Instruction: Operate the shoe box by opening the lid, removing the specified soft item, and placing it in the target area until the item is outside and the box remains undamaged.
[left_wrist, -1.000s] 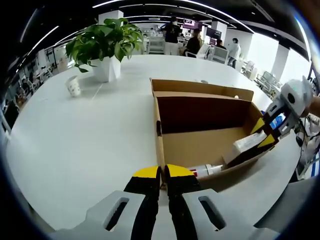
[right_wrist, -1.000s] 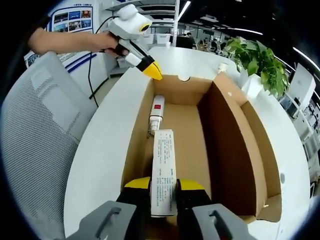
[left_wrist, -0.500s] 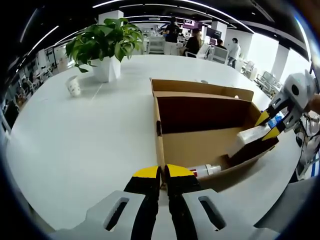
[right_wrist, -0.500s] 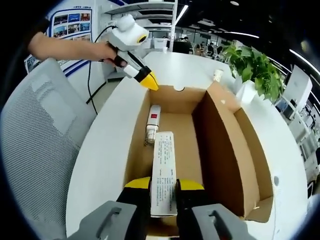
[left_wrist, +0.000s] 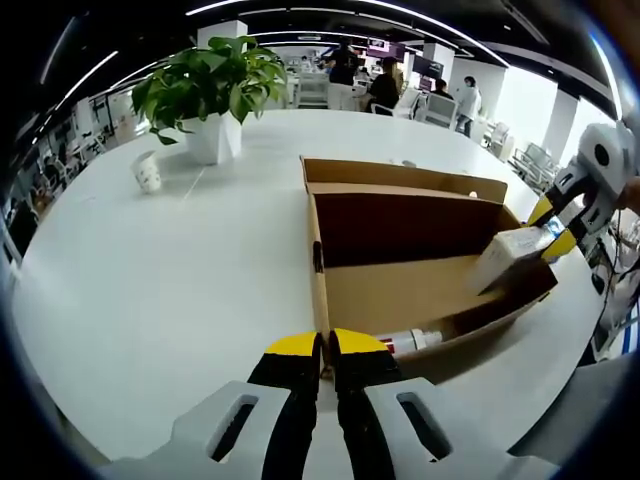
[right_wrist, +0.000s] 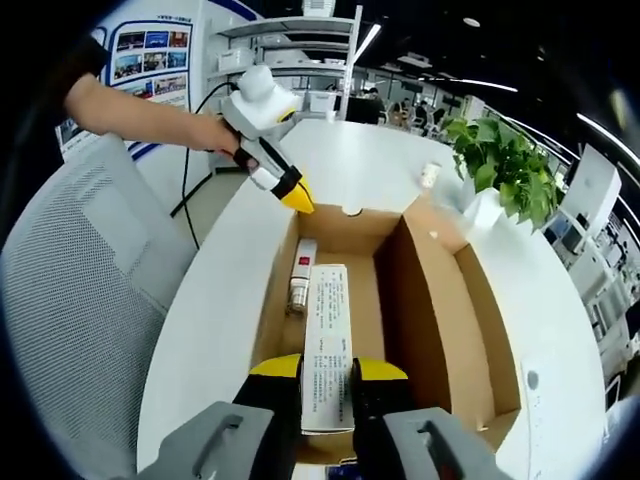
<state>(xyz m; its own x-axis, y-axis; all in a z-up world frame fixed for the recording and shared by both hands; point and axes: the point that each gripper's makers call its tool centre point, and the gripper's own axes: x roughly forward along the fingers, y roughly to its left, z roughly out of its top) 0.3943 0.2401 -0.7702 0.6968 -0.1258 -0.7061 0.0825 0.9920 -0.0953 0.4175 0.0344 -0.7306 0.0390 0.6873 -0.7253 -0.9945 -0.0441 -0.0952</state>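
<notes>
Here, white table (left_wrist: 150, 280), open-plan office, left jaws together on shoe box (left_wrist: 400, 260) wall, right jaws clamping carton (right_wrist: 327, 340).

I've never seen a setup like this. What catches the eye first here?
An open cardboard box sits on a round white table. The right gripper holds a slim white carton above the box; a tube lies inside. The left gripper pinches the box's near wall.

brown shoe box (right_wrist: 440, 300), white printed carton (right_wrist: 327, 340), yellow-tipped black jaws, white table (left_wrist: 170, 270).
</notes>
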